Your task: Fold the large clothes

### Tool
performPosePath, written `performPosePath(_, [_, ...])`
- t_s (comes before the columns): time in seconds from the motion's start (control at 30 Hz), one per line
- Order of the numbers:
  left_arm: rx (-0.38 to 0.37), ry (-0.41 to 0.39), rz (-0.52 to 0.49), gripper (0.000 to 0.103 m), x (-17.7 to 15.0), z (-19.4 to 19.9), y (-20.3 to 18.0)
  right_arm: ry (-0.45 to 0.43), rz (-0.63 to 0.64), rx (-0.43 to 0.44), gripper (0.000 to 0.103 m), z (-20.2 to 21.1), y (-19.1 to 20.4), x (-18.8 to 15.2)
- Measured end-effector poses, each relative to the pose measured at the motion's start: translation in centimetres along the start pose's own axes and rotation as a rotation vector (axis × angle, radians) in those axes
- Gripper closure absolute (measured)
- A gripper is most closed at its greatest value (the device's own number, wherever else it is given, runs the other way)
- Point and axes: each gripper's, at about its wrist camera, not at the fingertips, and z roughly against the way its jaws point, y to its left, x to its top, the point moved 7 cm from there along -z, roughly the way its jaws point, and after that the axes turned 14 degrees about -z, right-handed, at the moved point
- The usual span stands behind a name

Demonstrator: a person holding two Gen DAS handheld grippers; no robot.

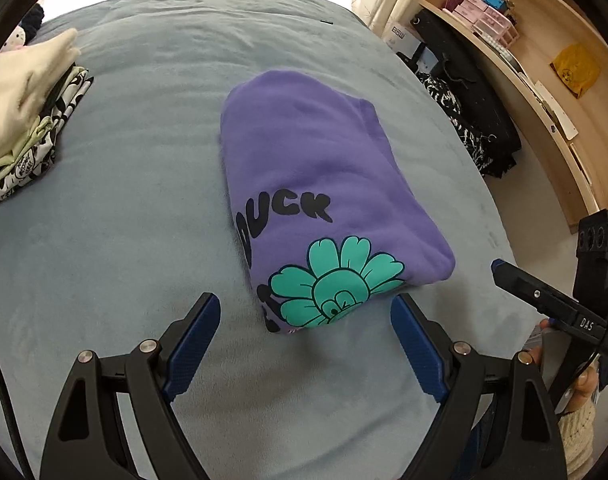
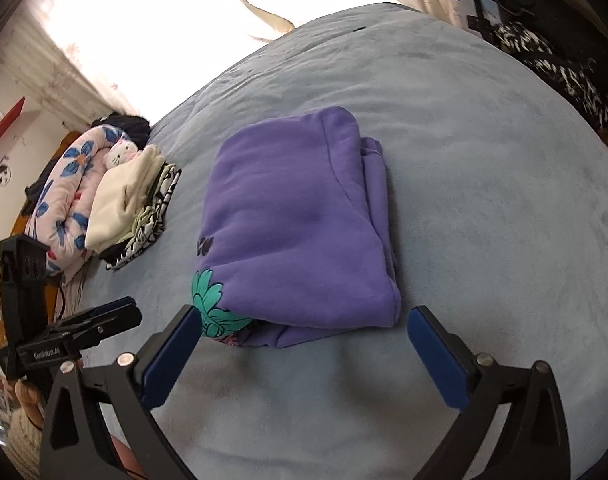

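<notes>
Item: purple sweatshirt (image 1: 304, 176), folded into a thick packet on my grey-blue bed cover (image 1: 115, 240). It lies just ahead of both tools, long axis running away from them, flower print nearest. Left gripper (image 1: 306, 344): jaws spread, empty. Right gripper (image 2: 304, 354): jaws spread, empty. Neither touches cloth; I judge them equally near. Stack of folded clothes (image 2: 137, 208): well left.

Bed under grey-blue blanket (image 1: 123, 208) filled the room's middle. Bright window (image 2: 143, 12) with pale curtains (image 2: 263, 8) glared behind it. Light wooden shelving (image 1: 544, 60) stood alongside; floral pink quilt (image 2: 71, 184) lay rolled at bed's edge.
</notes>
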Motion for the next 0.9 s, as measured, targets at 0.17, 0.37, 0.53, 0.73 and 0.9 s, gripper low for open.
performPosePath(0.17, [-0.039,0.000,0.010,0.001,1.1,-0.3,0.2,0.007,0.051,-0.018,0.000,0.0,0.6,0.9])
performPosePath(0.37, [-0.074,0.013,0.045,0.001,2.9,-1.7,1.3,0.063,0.046,-0.033,0.000,-1.0,0.1,2.9])
performPosePath(0.53, [-0.113,0.018,0.084,0.001,4.3,-3.5,2.6,0.113,0.011,-0.032,0.000,-2.7,-0.8,4.5])
performPosePath(0.73, [-0.182,0.048,0.125,0.001,5.1,-7.2,3.5,0.176,-0.042,-0.004,0.000,-5.8,-2.3,6.1])
performPosePath(0.9, [-0.233,0.068,0.144,0.001,4.9,-10.6,3.6,0.214,-0.083,0.057,0.000,-9.0,-3.9,6.9])
